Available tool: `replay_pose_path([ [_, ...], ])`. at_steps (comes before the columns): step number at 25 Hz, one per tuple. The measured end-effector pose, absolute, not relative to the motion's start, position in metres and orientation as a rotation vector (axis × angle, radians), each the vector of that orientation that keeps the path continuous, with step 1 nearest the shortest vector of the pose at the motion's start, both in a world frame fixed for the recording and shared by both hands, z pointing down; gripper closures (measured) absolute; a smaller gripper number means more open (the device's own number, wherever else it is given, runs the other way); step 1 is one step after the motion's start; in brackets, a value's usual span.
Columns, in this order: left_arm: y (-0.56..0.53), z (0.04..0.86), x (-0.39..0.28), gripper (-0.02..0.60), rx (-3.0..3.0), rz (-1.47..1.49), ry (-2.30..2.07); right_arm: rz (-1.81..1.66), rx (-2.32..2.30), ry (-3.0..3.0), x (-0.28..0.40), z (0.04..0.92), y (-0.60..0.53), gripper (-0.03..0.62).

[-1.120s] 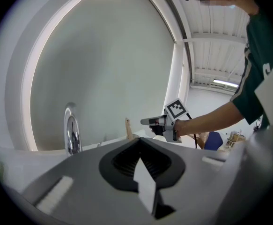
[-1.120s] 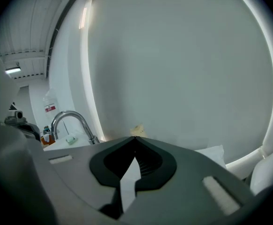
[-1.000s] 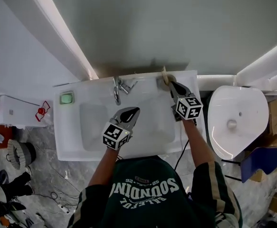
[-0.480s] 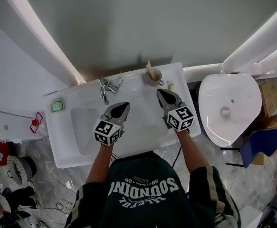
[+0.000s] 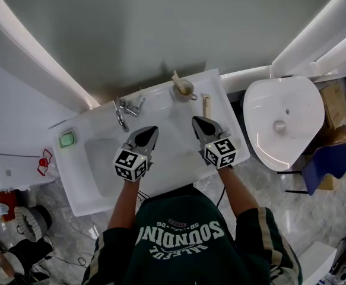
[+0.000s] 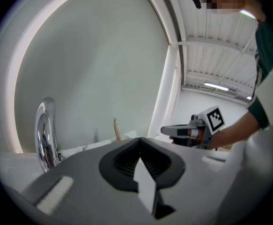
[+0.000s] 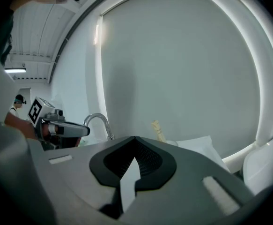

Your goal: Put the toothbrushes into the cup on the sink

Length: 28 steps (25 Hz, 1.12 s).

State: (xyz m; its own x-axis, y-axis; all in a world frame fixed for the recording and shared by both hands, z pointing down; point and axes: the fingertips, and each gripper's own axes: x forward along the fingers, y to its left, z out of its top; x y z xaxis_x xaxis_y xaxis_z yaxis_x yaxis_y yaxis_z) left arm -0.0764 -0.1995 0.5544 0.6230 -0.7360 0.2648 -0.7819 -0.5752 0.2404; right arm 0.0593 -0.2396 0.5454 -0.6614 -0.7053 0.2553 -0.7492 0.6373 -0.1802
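Note:
A tan cup (image 5: 185, 90) stands on the back ledge of the white sink (image 5: 95, 186), with one wooden toothbrush (image 5: 176, 78) upright in it. A second wooden toothbrush (image 5: 206, 106) lies flat on the ledge just right of the cup. My right gripper (image 5: 196, 122) is shut and empty, hovering over the basin's right side, below the cup and apart from it. My left gripper (image 5: 153, 130) is also shut and empty, over the middle of the basin. The standing toothbrush (image 7: 158, 129) shows above my right gripper (image 7: 134, 138), and again as a toothbrush (image 6: 116, 128) beyond my left gripper (image 6: 138, 139).
A chrome faucet (image 5: 122, 110) rises at the back of the basin, left of the cup. A green soap bar (image 5: 67, 139) sits on the sink's left corner. A second white basin (image 5: 279, 126) stands to the right, with boxes (image 5: 333, 108) beyond it.
My right gripper has drawn back from the cup toward the person, leaving one toothbrush standing in it. The left gripper stayed over the basin. The head camera shifted.

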Motion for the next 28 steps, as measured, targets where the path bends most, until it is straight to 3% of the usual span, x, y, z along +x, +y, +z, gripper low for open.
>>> replay_pose_path([
  [6, -0.201, 0.559, -0.072, 0.531, 2.514, 0.204, -1.192, 0.507, 1.383, -2.454, 0.089, 0.579, -0.267, 0.589],
  [10, -0.2, 0.565, -0.073, 0.531, 2.505, 0.217, -1.183, 0.624, 1.456, -2.357, 0.108, 0.601, -0.292, 0.486],
  [14, -0.2, 0.569, -0.077, 0.531, 2.489, 0.224, -1.189, 0.707, 1.478, -2.242, 0.123, 0.633, -0.313, 0.431],
  [28, -0.202, 0.583, -0.103, 0.531, 2.408, 0.258, -1.266, 0.904, 1.455, -1.954, 0.163, 0.725, -0.372, 0.419],
])
